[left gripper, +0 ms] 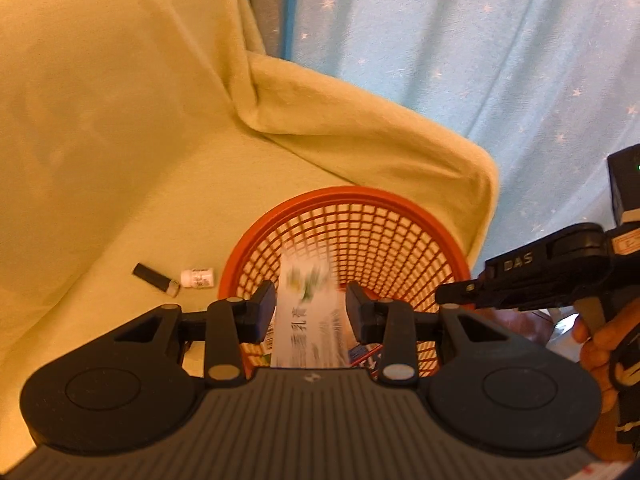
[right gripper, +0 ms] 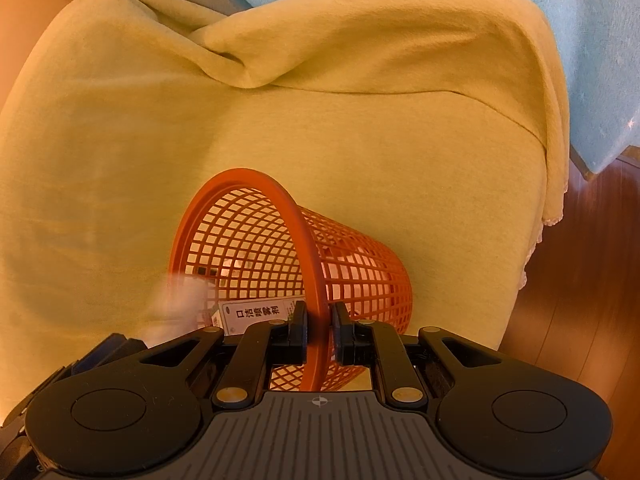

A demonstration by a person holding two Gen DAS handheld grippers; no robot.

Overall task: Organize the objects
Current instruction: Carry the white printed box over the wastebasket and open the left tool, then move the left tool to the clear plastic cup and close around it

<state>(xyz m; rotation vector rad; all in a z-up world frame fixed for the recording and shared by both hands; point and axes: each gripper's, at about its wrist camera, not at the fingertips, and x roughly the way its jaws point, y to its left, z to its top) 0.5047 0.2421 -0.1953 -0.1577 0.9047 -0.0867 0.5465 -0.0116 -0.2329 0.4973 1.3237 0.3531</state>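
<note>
The rim of the orange mesh basket (right gripper: 256, 240) is clamped between the nearly closed fingers of the right gripper (right gripper: 320, 330), and the basket is held tilted on the yellow blanket (right gripper: 400, 140). A blurred white box (left gripper: 310, 312) is seen between the wide-spread fingers of the left gripper (left gripper: 311, 312), over the basket's mouth; whether it is touched cannot be told. A small white bottle (left gripper: 197, 278) and a dark tube (left gripper: 155, 277) lie left of that claw.
</note>
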